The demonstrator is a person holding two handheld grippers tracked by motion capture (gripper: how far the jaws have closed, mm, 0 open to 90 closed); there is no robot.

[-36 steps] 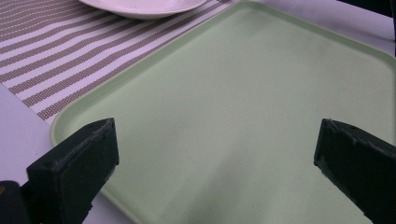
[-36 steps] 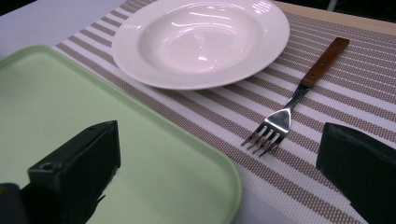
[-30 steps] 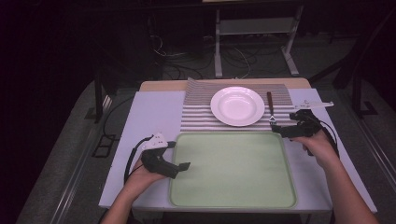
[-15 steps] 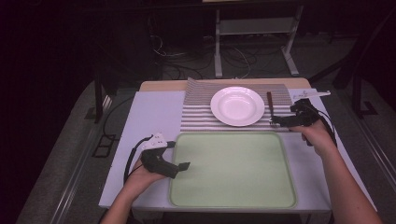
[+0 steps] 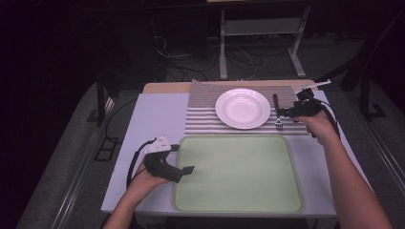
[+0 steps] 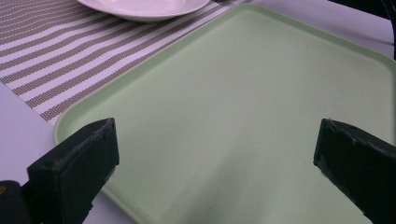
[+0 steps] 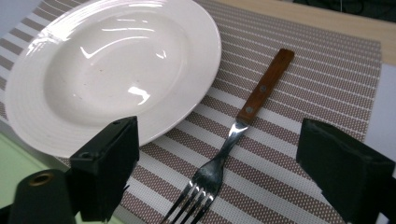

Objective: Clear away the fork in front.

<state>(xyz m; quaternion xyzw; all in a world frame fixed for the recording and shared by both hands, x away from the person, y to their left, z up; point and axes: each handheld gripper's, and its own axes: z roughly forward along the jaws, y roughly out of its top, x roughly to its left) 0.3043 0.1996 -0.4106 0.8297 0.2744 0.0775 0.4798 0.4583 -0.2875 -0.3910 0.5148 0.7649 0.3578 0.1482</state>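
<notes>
Hovering over the fork (image 5: pixel 277 113) beside the plate (image 5: pixel 242 108) on the striped mat (image 5: pixel 203 117), right gripper (image 5: pixel 284 113) has jaws apart, just been closing, gripping nothing. Left gripper view: left gripper (image 6: pixel 212 149) unclenched above bare green tray (image 6: pixel 261 93), mat past its edge. Right gripper view: fork (image 7: pixel 233 140) lies free between the jaws, plate (image 7: pixel 112 70) just beside.

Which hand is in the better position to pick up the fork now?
Right. The right gripper is beside the fork, jaws open around it; the left gripper is over the green tray.

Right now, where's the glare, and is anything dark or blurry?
Right gripper view: bright glare streaks on the white plate and the fork's neck. High view: table lit, surroundings nearly black. Left gripper view: green tray evenly lit, the near jaws soft.
</notes>
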